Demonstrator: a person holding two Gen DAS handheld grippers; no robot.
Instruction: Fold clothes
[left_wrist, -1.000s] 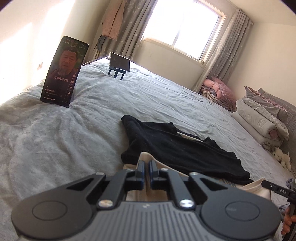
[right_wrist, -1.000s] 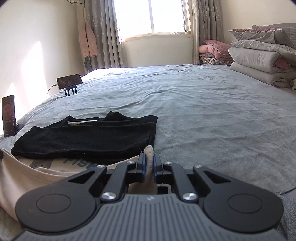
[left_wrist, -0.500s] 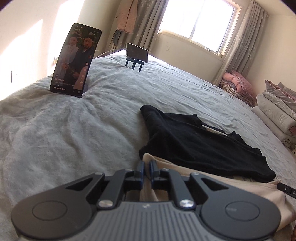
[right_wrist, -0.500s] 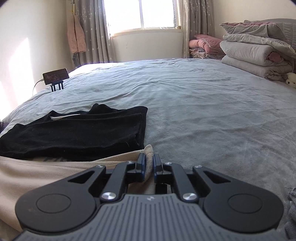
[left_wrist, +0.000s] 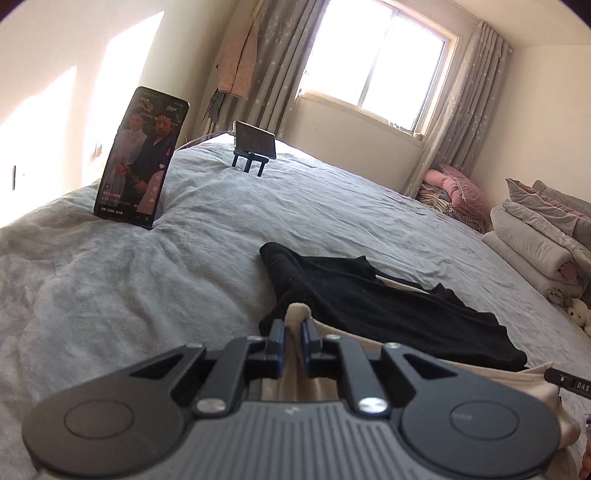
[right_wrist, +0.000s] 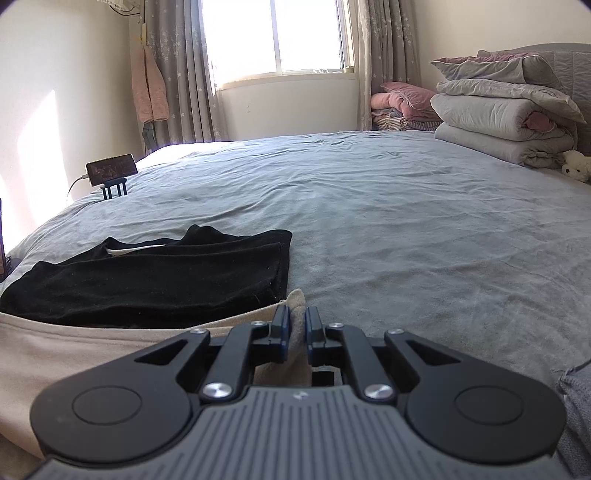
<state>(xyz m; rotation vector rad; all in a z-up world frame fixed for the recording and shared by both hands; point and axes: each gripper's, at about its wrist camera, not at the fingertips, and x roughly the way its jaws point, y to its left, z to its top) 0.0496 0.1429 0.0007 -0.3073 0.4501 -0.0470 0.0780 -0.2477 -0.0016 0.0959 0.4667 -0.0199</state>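
A beige garment (right_wrist: 74, 354) lies at the near edge of the bed, its far edge stretched between my two grippers. My left gripper (left_wrist: 293, 326) is shut on one corner of it, and a small fold of cloth pokes up past the fingertips. My right gripper (right_wrist: 294, 325) is shut on the other corner. Just beyond the beige edge (left_wrist: 480, 373) a black garment (left_wrist: 388, 306) lies folded flat on the grey bed cover; in the right wrist view this black garment (right_wrist: 155, 280) sits left of the gripper. The rest of the beige garment is hidden under the grippers.
A phone (left_wrist: 142, 157) stands upright on the bed at the left. A second phone on a blue stand (left_wrist: 255, 146) sits farther back. Folded quilts (right_wrist: 498, 114) and a plush toy (right_wrist: 576, 166) are at the right. The grey bed cover (right_wrist: 406, 221) stretches wide beyond.
Both grippers kept their hold on the beige garment. Its edge has been drawn taut and now hides the printed part seen earlier below the black garment. The left view swung a little.
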